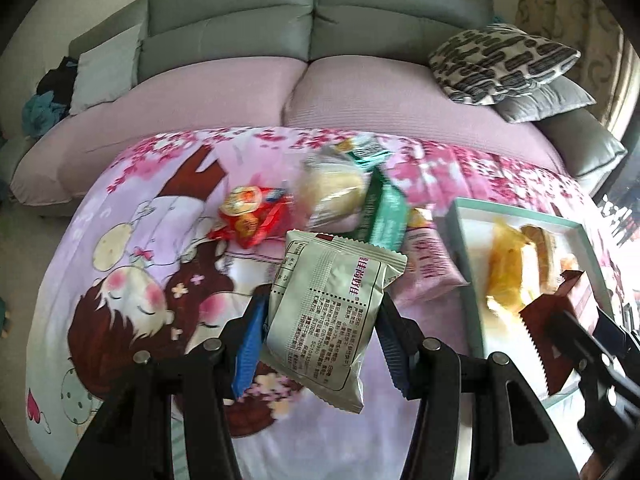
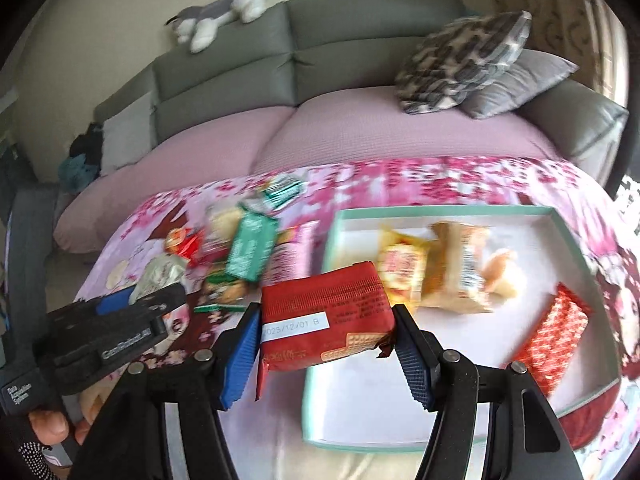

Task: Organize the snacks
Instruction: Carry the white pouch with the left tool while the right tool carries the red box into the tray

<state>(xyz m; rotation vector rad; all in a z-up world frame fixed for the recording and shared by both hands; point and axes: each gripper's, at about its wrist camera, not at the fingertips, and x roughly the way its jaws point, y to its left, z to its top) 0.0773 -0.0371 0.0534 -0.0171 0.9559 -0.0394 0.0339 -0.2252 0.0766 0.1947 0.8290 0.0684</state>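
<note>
My left gripper (image 1: 322, 312) is shut on a silver-grey snack packet (image 1: 332, 320) and holds it above the pink cartoon blanket (image 1: 132, 264). My right gripper (image 2: 324, 320) is shut on a red biscuit packet (image 2: 324, 316) at the left rim of the teal-edged white tray (image 2: 440, 412). The tray holds yellow packets (image 2: 404, 268), a tan packet (image 2: 464, 268) and a red patterned packet (image 2: 556, 336). A loose pile lies left of the tray: a green packet (image 2: 250, 250), a pink packet (image 2: 292, 256), a red packet (image 1: 252, 216) and a clear-wrapped bun (image 1: 336, 188).
The blanket covers a table in front of a grey sofa with pink seat covers (image 1: 360, 92). Patterned and grey cushions (image 1: 504, 64) lie at the sofa's right end. A plush dog (image 2: 224, 12) lies on the backrest. The right gripper with its red packet shows in the left wrist view (image 1: 560, 336).
</note>
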